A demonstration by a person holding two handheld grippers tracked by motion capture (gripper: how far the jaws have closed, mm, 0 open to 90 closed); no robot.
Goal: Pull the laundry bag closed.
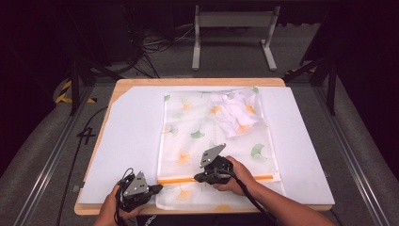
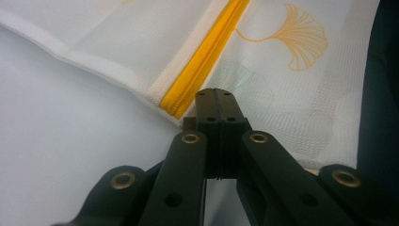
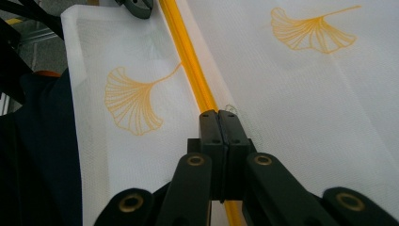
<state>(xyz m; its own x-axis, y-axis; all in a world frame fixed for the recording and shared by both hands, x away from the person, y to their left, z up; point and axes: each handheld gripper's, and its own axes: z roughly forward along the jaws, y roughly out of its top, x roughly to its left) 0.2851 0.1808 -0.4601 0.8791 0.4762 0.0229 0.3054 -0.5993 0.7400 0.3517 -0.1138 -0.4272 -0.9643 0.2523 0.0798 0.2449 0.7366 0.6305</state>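
The left gripper [image 1: 157, 188], jaws pressed together, pinches the near-left end of the mesh bag's [image 1: 216, 136] yellow zipper [image 1: 179, 180]. The right gripper [image 1: 197, 178], likewise closed, clamps that zipper partway along. The bag lies flat on the white sheet [image 1: 131, 136].

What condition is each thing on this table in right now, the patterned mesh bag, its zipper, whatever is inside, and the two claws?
Mesh laundry bag: lying flat on the white board, near edge overhanging.
Yellow zipper: runs straight across the bag's near end; whether it is zipped, I cannot tell.
White cloth: crumpled at the bag's far right corner.
Left claw: jaws shut at the zipper's end.
Right claw: jaws shut, on the zipper line.
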